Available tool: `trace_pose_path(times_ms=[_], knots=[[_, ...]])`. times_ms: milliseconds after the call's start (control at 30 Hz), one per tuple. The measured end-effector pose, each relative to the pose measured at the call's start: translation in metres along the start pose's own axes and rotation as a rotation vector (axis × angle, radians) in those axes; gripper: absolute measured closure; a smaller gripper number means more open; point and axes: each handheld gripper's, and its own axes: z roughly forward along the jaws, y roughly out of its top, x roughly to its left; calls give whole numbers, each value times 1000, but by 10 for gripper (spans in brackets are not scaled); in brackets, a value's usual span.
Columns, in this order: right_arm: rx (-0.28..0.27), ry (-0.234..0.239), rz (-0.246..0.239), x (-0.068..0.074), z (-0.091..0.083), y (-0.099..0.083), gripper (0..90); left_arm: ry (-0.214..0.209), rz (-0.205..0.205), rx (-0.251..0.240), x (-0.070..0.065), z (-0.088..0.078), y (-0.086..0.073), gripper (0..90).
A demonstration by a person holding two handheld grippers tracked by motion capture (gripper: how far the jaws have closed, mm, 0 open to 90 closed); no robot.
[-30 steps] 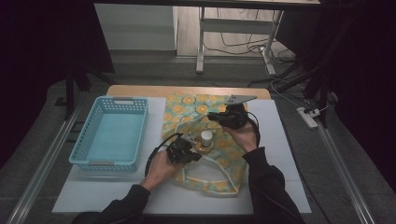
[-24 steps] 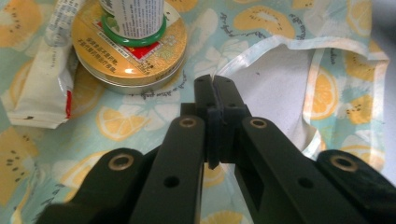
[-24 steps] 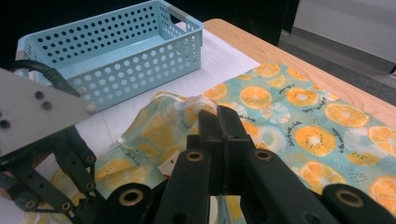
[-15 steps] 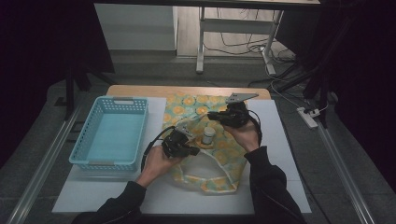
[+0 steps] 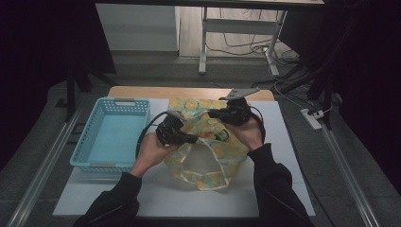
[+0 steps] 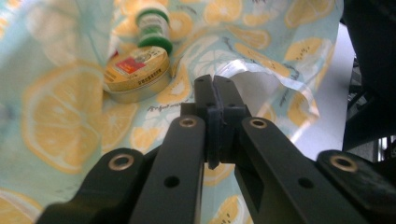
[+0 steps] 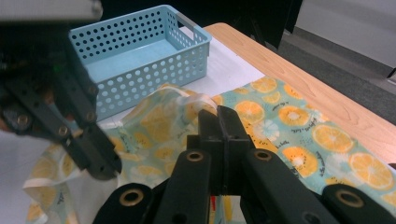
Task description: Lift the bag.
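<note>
A lemon-print cloth bag (image 5: 222,153) lies in the middle of the white mat, its mouth pulled open. My left gripper (image 5: 193,140) is shut on the bag's near-left edge. My right gripper (image 5: 212,113) is shut on the far edge, opposite it. In the left gripper view the shut jaws (image 6: 215,86) point at the cloth (image 6: 60,116), where a round gold tin (image 6: 136,74) and a small white bottle with a green cap (image 6: 153,25) lie. The bottle (image 5: 222,136) peeks out in the high view. In the right gripper view the jaws (image 7: 218,116) pinch the cloth's hem (image 7: 289,140).
A light blue perforated basket (image 5: 124,101) stands on the left of the mat, seen also in the right gripper view (image 7: 154,79). The white mat (image 5: 279,142) covers a wooden table (image 5: 189,92). Cables and metal legs lie on the floor behind.
Both hands have risen and lifted the cloth's edges. The cloth has bunched up around the tin and bottle, which stood in plain sight before.
</note>
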Motion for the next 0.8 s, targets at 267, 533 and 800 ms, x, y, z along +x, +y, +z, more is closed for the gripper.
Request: trace_pose_path(times_ms=[267,533,800], knots=[[-8,-11,-5,3,-11,14,900,-28,-19,-74,9,-29,18,900],[-16,-36,-24,6,-24,32,900,-25,1,-138,10,-57,43,900],[-31,-37,-35,9,-30,57,900,-16,18,-194,8,-81,69,900]])
